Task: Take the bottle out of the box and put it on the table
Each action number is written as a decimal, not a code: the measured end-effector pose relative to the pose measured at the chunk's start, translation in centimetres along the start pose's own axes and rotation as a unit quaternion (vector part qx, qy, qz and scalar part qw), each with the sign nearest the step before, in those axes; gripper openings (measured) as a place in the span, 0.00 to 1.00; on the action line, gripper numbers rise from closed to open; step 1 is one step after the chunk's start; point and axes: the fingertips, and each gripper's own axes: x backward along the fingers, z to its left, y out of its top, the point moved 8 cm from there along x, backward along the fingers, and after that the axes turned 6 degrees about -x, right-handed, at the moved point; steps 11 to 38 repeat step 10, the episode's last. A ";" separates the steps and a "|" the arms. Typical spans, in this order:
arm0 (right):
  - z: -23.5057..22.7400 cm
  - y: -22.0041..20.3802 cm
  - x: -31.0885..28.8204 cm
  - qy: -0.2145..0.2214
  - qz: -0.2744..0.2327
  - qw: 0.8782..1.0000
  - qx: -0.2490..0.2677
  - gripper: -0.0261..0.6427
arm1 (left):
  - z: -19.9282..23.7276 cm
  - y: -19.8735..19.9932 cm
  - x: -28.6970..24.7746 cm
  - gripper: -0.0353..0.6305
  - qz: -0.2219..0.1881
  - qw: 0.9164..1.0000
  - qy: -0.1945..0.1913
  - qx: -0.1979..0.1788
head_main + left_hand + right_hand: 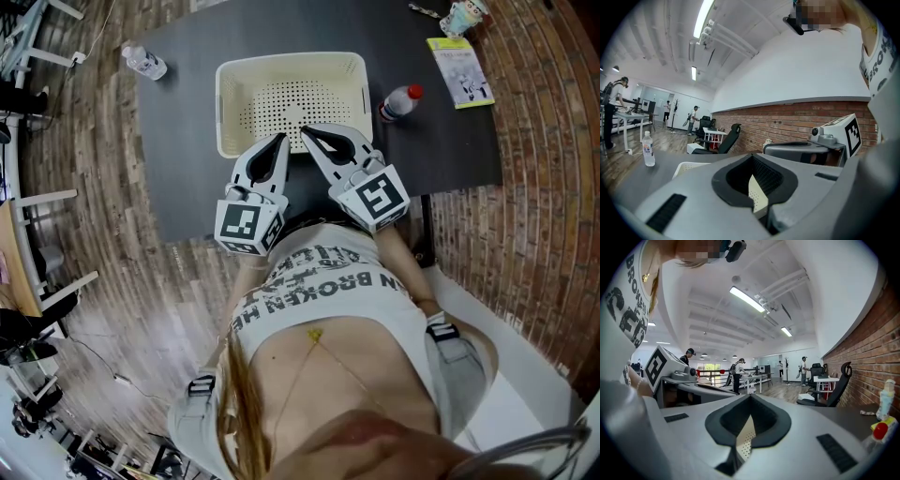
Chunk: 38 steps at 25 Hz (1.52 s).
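Dark table (187,141) carries a cream perforated box (230,103) near its middle. Locate the red-capped bottle (397,103) on the table, outside the box, just beside its right wall and apart from it. It appears to stand upright, with its long axis vertical and the cap at the top. In the head view the cap leans toward the upper right.

Your left gripper (278,141) and right gripper (306,132) sit side by side at the box's near rim, both pointing roughly level toward it. Each gripper's jaws are closed tip to tip and grip no object. Only the box's perforated wall shows through the opening behind the tips.

The head view alone shows the box interior and a booklet (460,70) near the table's far right corner. The right gripper view shows the bottle's red cap, and little else of it, at its right edge. The left gripper view does not show that bottle. It shows a clear bottle (648,149) standing at the table's far left.
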 end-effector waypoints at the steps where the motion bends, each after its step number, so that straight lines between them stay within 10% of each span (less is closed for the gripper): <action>1: 0.0 0.0 0.0 0.000 0.000 1.000 -0.001 0.05 | 0.0 0.0 0.0 0.06 0.001 1.000 0.000 0.000; 38: -0.4 -0.1 0.2 -0.005 0.005 1.000 -0.007 0.05 | -0.1 -0.1 -0.1 0.06 0.004 1.000 0.001 0.001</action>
